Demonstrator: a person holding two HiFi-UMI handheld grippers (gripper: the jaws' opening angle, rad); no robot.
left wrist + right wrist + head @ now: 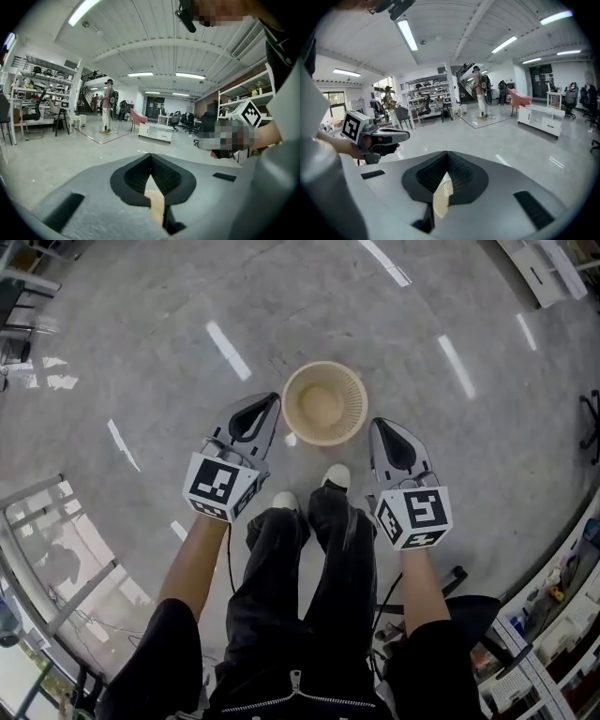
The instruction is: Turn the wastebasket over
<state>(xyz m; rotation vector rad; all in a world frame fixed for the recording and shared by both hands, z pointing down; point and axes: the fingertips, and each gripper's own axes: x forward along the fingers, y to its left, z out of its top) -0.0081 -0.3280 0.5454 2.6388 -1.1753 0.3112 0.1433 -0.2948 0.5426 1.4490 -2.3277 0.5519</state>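
Observation:
A beige slatted wastebasket [324,403] stands upright on the grey floor, its mouth facing up and nothing showing inside. My left gripper [272,401] hangs just left of its rim, jaws shut and empty. My right gripper [377,425] hangs just right of the rim, also shut and empty. Neither touches the basket. In the left gripper view the shut left gripper [151,156] leaves only a beige sliver of the wastebasket [156,206] showing below its tip. The right gripper view has the same sliver of the wastebasket [442,199] under the shut right gripper [447,153].
The person's black-trousered legs [309,596] and white shoes [336,475] stand just behind the basket. A metal rack [37,549] is at lower left, cluttered shelves [553,615] at lower right. A white cabinet [157,132], chairs and standing people are far off.

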